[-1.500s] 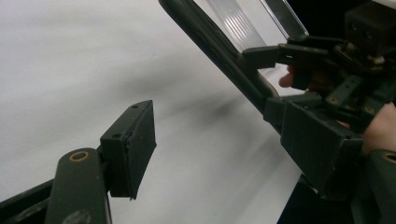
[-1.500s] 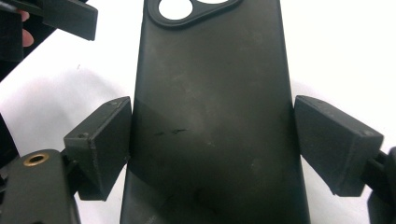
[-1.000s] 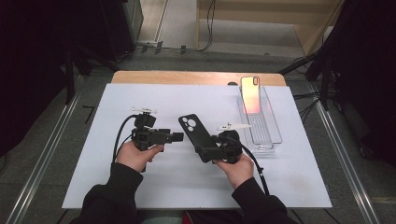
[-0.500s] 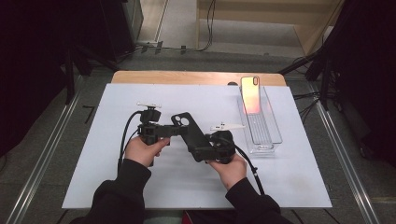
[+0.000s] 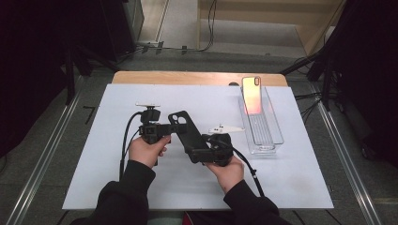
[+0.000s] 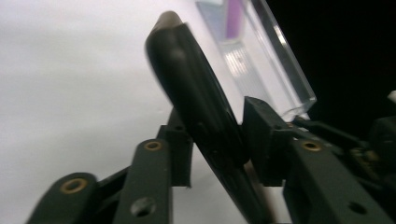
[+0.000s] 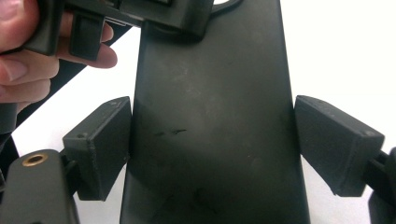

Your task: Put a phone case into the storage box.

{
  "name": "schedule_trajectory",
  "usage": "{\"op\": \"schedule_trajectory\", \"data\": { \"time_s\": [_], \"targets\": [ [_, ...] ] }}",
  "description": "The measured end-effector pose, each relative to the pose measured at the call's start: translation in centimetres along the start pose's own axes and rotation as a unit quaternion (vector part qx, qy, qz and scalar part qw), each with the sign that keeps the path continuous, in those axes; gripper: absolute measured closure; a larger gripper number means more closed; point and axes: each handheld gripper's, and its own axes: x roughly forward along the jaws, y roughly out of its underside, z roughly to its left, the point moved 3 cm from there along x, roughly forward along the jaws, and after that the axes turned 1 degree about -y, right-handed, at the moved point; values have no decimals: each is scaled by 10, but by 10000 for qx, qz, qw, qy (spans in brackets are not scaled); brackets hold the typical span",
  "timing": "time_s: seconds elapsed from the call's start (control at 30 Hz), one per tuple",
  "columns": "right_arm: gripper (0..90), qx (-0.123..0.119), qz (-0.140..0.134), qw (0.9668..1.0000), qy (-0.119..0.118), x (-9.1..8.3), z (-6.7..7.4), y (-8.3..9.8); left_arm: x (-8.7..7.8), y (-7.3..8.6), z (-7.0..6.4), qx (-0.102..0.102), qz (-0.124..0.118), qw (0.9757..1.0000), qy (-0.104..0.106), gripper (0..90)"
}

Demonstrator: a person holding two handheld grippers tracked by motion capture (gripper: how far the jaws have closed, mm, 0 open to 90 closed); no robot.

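A black phone case [image 5: 185, 131] hangs above the white mat, tilted, with its camera cutout at the upper left end. My right gripper [image 5: 199, 152] is shut across the case's width near its lower end; in the right gripper view both pads [image 7: 100, 147] sit against the edges of the case [image 7: 210, 116]. My left gripper [image 5: 170, 127] comes in from the left at the cutout end. Its jaws have just been closing, and in the left gripper view the pads [image 6: 259, 140] press on the case's two faces [image 6: 196, 93].
A clear plastic tray [image 5: 270, 140] stands at the right of the mat, with a phone [image 5: 252, 93] leaning upright in its far end. The white mat [image 5: 291, 183] covers a wooden table [image 5: 187, 77]. Cables trail from both grippers toward the person.
The left gripper has reached right to the case's cutout end and closed on it. The right gripper has kept its hold, with the case shifted slightly left.
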Motion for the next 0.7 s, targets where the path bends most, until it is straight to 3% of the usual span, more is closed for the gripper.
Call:
{"op": "schedule_trajectory", "data": {
  "time_s": [0.17, 0.4, 0.57, 0.63, 0.7],
  "targets": [
    [124, -136, -37, 9999, -31, 3, -1, 3, -1, 1, -3, -127, -66, 9995, 281, 749],
    [114, -252, -95, 9995, -181, 4, -3, 2, -4, 0, -6, -267, -96, 9980, 563, 783],
    [106, -381, 23, 9984, -408, 0, -5, -2, -6, 0, -11, -202, -98, 9978, 623, 782],
    [3, -438, 125, 9981, -419, 0, -7, -4, -7, 0, -14, -147, -117, 9978, 636, 782],
    [0, -471, 245, 9976, -441, 1, -9, -6, -8, 0, -15, -81, -141, 9980, 613, 781]
  ]
}}
